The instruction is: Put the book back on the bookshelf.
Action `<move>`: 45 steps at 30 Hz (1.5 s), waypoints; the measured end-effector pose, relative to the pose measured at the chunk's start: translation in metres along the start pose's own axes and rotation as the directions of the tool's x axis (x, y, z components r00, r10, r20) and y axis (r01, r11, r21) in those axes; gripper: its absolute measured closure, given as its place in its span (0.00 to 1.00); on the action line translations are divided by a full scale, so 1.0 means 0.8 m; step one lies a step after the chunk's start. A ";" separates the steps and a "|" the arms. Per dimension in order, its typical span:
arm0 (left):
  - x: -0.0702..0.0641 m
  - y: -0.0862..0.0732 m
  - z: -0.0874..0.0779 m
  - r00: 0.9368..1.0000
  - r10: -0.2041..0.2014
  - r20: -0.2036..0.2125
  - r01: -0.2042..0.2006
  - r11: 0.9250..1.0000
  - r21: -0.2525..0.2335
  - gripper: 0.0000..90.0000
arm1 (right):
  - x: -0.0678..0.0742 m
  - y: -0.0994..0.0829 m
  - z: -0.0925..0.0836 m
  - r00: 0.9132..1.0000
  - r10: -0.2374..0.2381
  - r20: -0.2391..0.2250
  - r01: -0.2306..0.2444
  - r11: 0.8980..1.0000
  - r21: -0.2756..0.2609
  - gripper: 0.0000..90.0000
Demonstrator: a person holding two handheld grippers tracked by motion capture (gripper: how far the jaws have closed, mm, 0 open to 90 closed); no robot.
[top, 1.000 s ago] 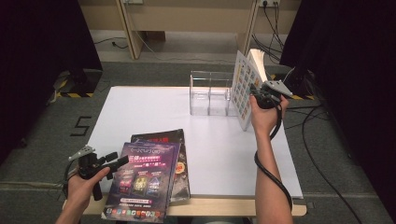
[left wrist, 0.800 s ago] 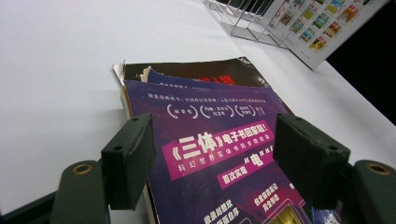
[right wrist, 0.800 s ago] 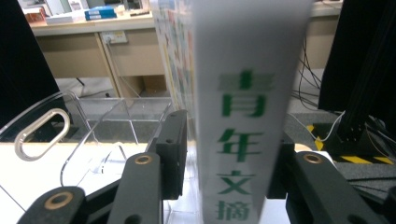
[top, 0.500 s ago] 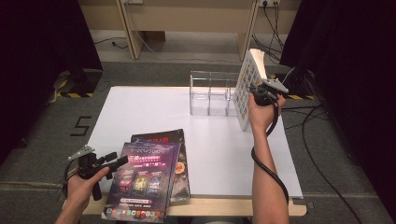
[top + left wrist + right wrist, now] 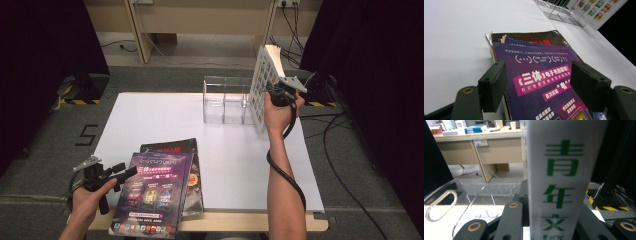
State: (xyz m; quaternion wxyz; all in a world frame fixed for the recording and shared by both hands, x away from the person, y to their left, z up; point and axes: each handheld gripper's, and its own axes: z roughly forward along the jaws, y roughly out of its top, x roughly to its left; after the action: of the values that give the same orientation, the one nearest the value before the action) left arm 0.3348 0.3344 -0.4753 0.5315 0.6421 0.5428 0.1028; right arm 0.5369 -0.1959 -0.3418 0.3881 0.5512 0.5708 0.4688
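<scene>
1. Since the earlier frames the white book [image 5: 263, 90] has swung from a tilt to nearly upright at the right end of the clear rack [image 5: 225, 100], while the right gripper's [image 5: 274, 94] jaws have just been closing onto it
2. Nearest the person, well short of the rack, the left gripper [image 5: 122, 172] rests at the table's [image 5: 165, 115] front-left corner, its jaws apart on either side of the left edge of the purple magazine [image 5: 150, 195] without pressing on it
3. From the left gripper view, the purple magazine [image 5: 544, 82] lies between the two black jaws, its cover flat and facing up
4. Under it lies a dark magazine [image 5: 172, 150], whose top edge reaches a little closer to the rack
5. Between the stack and the rack the white table is bare
6. At the far side, the rack stands upright with its transparent dividers, the white book touching its right end
7. On the right gripper view the book's spine [image 5: 564, 180], with green characters, stands clamped between the jaws, the rack [image 5: 461, 195] to its left
</scene>
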 end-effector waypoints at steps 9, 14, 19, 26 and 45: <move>0.001 0.000 -0.001 1.000 -0.001 -0.002 0.001 1.000 -0.002 0.32 | -0.002 -0.001 0.017 1.000 0.017 0.012 -0.017 1.000 0.001 0.83; 0.002 0.000 0.000 1.000 -0.002 -0.002 0.002 1.000 0.000 0.32 | -0.002 -0.013 0.026 1.000 0.020 0.017 -0.020 1.000 0.012 0.82; 0.002 -0.001 0.000 1.000 0.000 -0.003 0.000 1.000 0.003 0.32 | -0.004 -0.020 0.027 0.999 0.024 0.024 -0.023 1.000 -0.010 0.82; 0.000 -0.001 -0.001 1.000 0.004 -0.002 -0.004 1.000 0.001 0.32 | -0.008 -0.028 0.022 0.999 0.021 0.030 -0.021 1.000 -0.023 0.82; -0.001 -0.001 -0.002 1.000 0.009 -0.008 -0.009 1.000 0.002 0.32 | -0.017 -0.022 0.009 1.000 0.004 0.019 -0.004 1.000 0.014 0.67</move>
State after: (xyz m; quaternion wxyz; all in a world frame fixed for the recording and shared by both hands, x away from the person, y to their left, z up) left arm 0.3331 0.3345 -0.4754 0.5282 0.6448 0.5420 0.1071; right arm 0.5400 -0.2078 -0.3615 0.3887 0.5594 0.5691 0.4605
